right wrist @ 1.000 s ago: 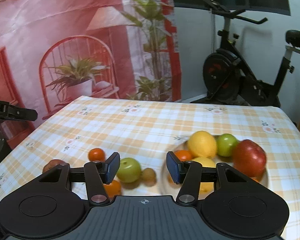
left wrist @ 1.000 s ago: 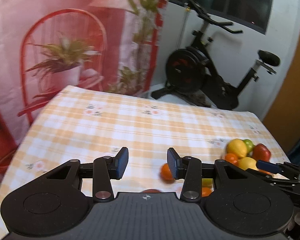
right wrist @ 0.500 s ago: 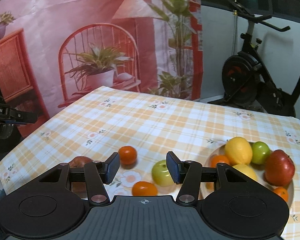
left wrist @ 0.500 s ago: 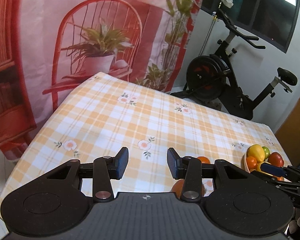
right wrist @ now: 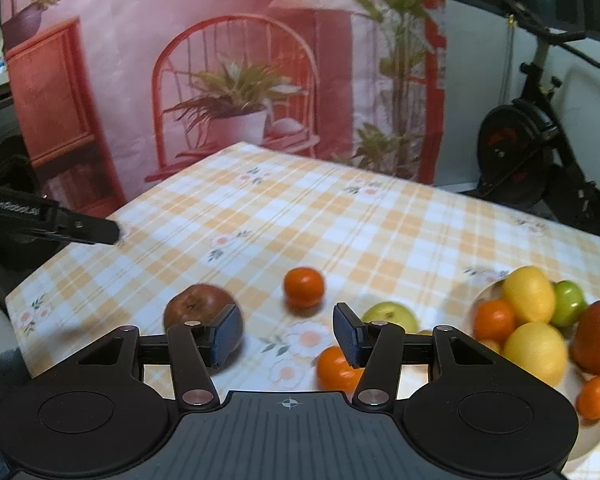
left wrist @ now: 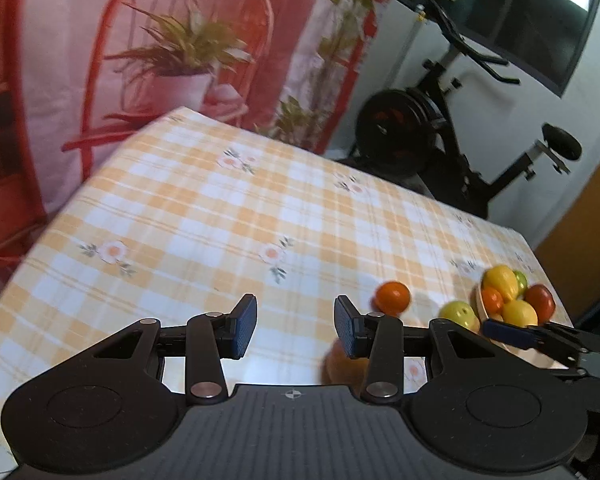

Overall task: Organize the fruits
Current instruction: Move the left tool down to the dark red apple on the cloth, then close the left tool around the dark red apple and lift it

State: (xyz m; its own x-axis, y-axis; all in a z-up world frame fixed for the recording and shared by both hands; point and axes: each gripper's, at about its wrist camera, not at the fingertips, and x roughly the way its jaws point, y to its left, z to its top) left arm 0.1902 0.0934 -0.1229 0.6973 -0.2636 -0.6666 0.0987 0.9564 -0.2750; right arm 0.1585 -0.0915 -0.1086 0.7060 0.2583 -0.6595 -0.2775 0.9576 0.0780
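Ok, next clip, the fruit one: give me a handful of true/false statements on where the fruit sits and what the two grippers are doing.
1. Both grippers hold nothing. True: left gripper and right gripper are open and empty.
2. The white bowl is empty. False: it holds several fruits.
3. A brown apple lies loose on the tablecloth. True.
4. The red apple lies on the cloth. False: it sits in the bowl.
5. A small orange lies outside the bowl. True.
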